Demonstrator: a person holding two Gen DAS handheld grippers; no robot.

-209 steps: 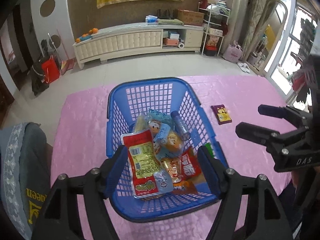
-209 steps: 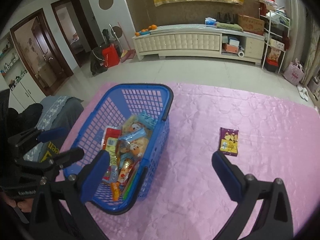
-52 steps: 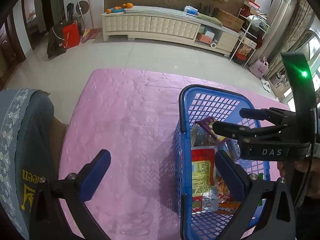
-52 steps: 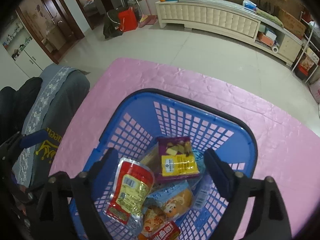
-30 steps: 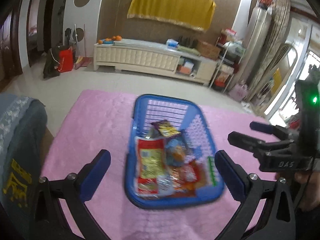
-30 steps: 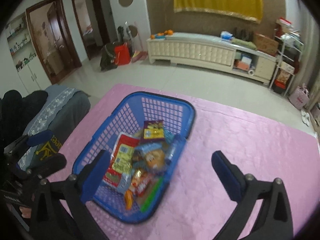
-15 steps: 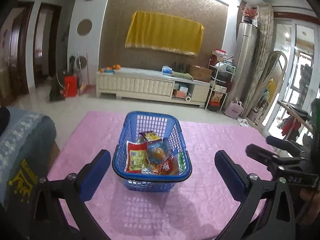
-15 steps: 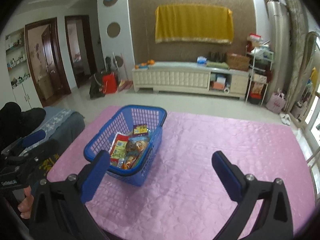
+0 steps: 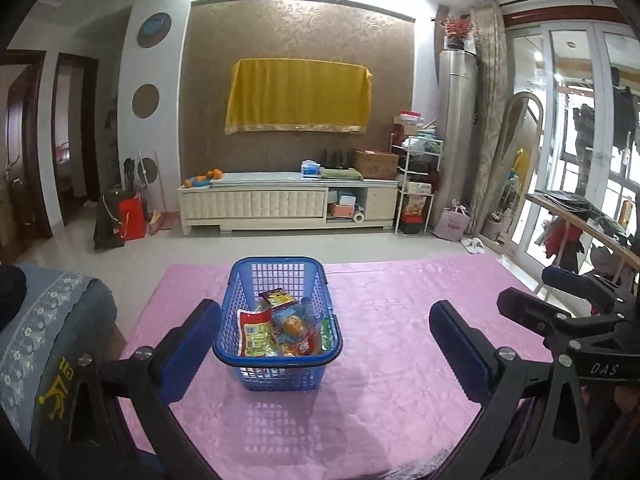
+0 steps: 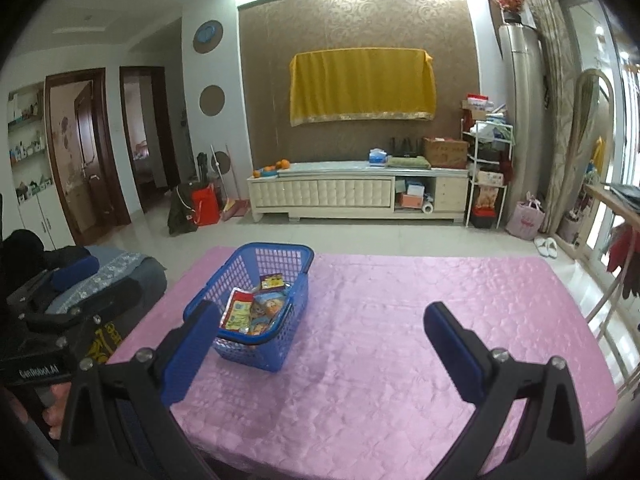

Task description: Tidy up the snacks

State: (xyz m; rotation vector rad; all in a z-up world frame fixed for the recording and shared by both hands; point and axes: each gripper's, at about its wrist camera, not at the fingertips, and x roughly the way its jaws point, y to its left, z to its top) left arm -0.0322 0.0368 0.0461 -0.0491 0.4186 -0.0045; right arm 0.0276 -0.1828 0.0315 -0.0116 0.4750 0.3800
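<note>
Blue basket on pink tablecloth, dead ahead of left gripper, long axis pointing away from it. Right gripper sees it off to left, so left nearer. Both jaws wide apart, empty. Snack packets piled inside; no loose snacks visible on cloth.

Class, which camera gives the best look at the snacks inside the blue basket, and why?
The left wrist view. It faces the basket nearly head-on, so the snacks show between the walls. In the right wrist view the basket sits off to the left at an angle, and the left claw finger covers its near corner, hiding some snacks.
</note>
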